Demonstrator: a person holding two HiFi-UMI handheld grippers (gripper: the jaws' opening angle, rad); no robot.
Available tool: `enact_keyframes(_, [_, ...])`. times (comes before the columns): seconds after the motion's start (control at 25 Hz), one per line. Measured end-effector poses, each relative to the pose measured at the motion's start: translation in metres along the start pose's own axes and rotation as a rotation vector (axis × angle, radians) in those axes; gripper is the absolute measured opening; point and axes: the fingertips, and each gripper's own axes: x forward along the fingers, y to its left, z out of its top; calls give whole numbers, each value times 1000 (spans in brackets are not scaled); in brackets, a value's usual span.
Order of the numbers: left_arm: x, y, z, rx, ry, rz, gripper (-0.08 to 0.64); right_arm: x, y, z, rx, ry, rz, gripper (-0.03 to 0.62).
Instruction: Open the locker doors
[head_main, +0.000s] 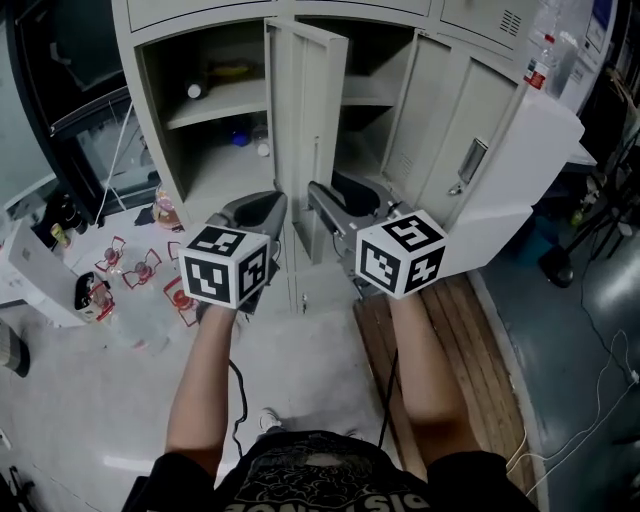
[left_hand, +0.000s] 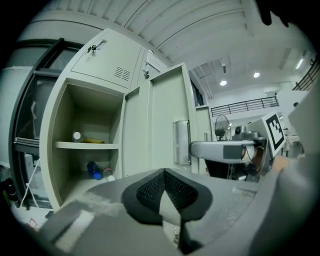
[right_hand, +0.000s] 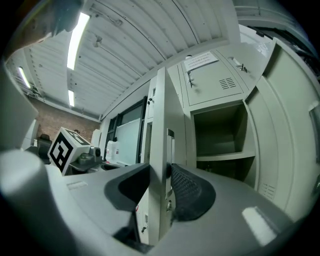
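Observation:
The pale grey locker (head_main: 150, 90) has its lower compartments standing open. The middle door (head_main: 310, 110) juts out towards me, nearly edge-on. My right gripper (head_main: 320, 192) sits at that door's free edge. In the right gripper view the door (right_hand: 161, 125) runs between the jaws and both pads press on it, so my right gripper (right_hand: 161, 177) is shut on it. My left gripper (head_main: 262, 205) hovers just left of the door, apart from it. Its (left_hand: 164, 172) pads meet at the tips with nothing between them. The door (left_hand: 167, 115) fills the middle of the left gripper view.
The right-hand door (head_main: 500, 170) is swung wide to the right. The left compartment's shelf (head_main: 215, 100) and floor hold small bottles. Red-and-clear items (head_main: 140, 268) litter the floor at the left. A wooden board (head_main: 480, 340) lies at the right, cables beyond it.

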Motion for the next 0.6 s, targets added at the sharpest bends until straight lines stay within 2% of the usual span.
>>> enact_keyframes(0.6, [38, -22, 9, 28, -4, -154, 3, -25, -60, -4, 13, 23, -213, 107])
